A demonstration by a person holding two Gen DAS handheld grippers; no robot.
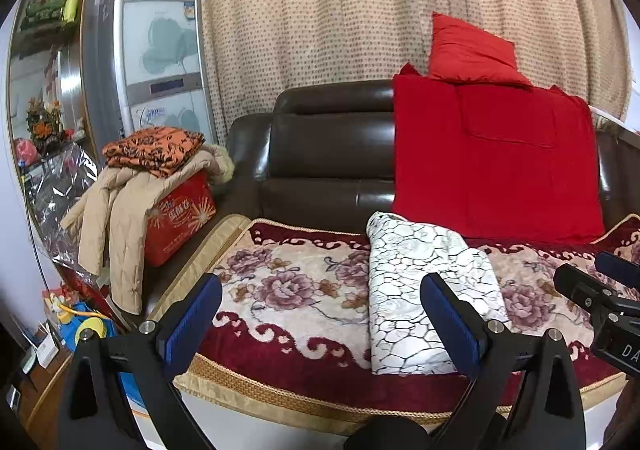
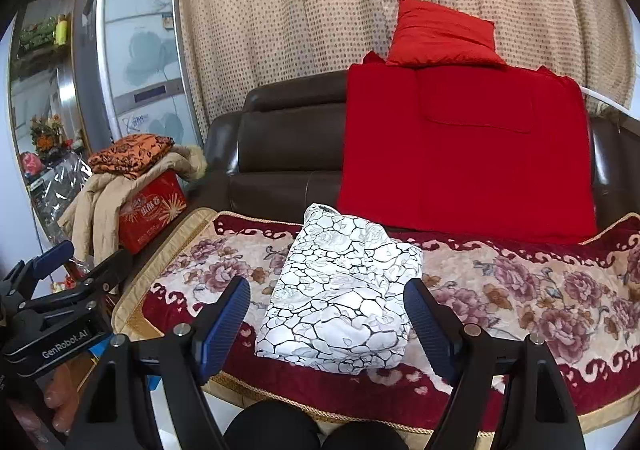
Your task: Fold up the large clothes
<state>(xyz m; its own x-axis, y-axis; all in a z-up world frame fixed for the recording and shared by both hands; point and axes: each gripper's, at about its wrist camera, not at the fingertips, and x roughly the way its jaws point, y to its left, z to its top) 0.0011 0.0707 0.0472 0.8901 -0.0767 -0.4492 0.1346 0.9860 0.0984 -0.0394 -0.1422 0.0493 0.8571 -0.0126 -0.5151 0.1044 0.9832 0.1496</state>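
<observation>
A folded white garment with a black crackle pattern [image 1: 424,290] lies on the floral sofa cover [image 1: 288,282]; it also shows in the right wrist view [image 2: 344,294]. My left gripper [image 1: 322,314] is open and empty, held in front of the sofa's front edge, with its right finger over the garment's right side. My right gripper [image 2: 326,320] is open and empty, facing the garment from the front without touching it. The right gripper shows at the right edge of the left wrist view [image 1: 600,290]. The left gripper shows at the left edge of the right wrist view [image 2: 56,290].
A red blanket [image 2: 460,150] hangs over the dark leather sofa back [image 2: 288,146], with a red pillow [image 2: 440,34] on top. At the left, a beige coat [image 1: 120,218] and an orange patterned cloth [image 1: 156,146] lie on a red box [image 1: 180,222]. A cabinet [image 1: 156,50] and a dotted curtain [image 1: 320,10] stand behind.
</observation>
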